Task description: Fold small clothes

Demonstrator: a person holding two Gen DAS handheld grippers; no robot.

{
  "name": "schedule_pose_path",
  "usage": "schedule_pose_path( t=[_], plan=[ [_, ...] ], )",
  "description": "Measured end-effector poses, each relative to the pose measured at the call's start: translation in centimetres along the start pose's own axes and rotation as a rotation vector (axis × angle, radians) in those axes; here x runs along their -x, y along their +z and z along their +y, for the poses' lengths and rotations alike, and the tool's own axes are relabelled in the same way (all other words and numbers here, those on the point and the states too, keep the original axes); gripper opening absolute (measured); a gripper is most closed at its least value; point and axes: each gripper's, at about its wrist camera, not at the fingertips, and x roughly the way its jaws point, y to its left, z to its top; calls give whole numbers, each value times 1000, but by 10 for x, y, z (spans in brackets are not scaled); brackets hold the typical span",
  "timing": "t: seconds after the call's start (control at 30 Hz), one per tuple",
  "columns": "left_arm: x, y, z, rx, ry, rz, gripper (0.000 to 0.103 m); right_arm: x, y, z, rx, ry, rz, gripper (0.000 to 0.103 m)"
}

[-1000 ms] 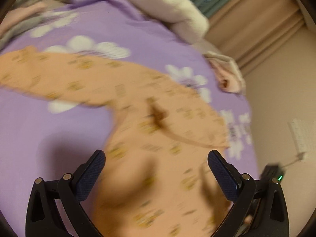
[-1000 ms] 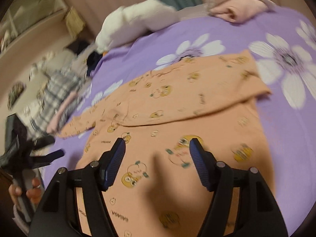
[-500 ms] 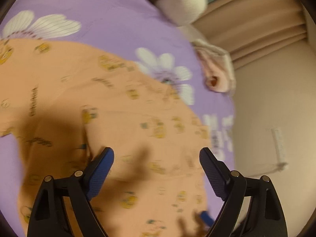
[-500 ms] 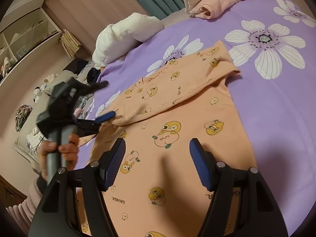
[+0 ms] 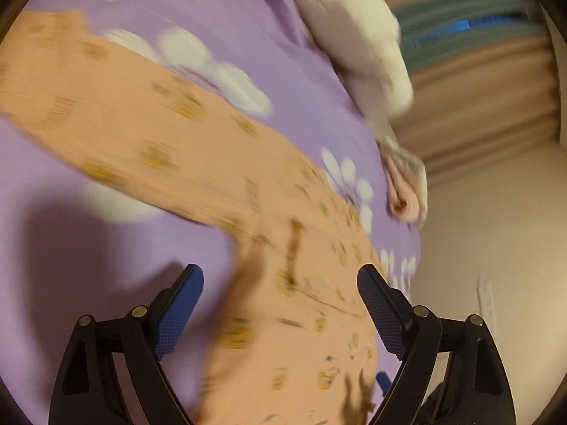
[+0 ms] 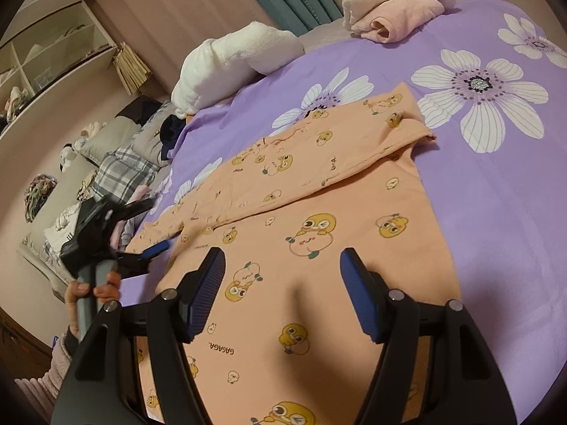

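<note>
My left gripper (image 5: 280, 313) is out in front of me with its jaws spread wide and nothing between the blue pads, hanging over the orange shirt (image 5: 283, 336). This view is smeared, but I can make out one sleeve (image 5: 117, 120) running away up and to the left across the purple bedspread (image 5: 71, 248). From the other camera I can see that left gripper (image 6: 141, 244) at the left edge of the bed, my hand (image 6: 92, 288) wrapped round its handle, its blue tips close to the end of the outstretched sleeve (image 6: 159, 225); whether they touch the cloth I can't tell.

Moving right: my right gripper (image 6: 281, 294) is parted too, holding nothing, poised above the lower body of the shirt (image 6: 319, 248), which lies flat with its duck print facing up. The cloth sits between and just beyond the two pads. The far sleeve (image 6: 354, 138) is folded in across the chest.

Count: one orange shirt, two grippers. Beyond it, one white fluffy blanket (image 6: 230, 67) at the head of the bed, and one rolled pink-and-cream bundle (image 6: 393, 10) at the far right. Off the left side, a heap of plaid clothes (image 6: 124, 173).
</note>
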Motion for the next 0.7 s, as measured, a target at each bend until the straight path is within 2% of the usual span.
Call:
schedule_pose_path(
  t=[0.17, 0.23, 0.4, 0.57, 0.7],
  plan=[
    [56, 24, 54, 132, -3, -140, 88, -3, -3, 13, 27, -13, 24, 68],
    [81, 35, 79, 186, 7, -224, 88, -3, -3, 20, 45, -19, 26, 68],
    [119, 52, 126, 300, 14, -378, 88, -8, -5, 34, 92, -54, 32, 68],
    [123, 69, 156, 363, 0, -429, 88, -20, -8, 44, 112, -73, 61, 68],
    [118, 87, 158, 359, 16, -434, 88, -29, -8, 52, 149, -100, 73, 68]
  ],
)
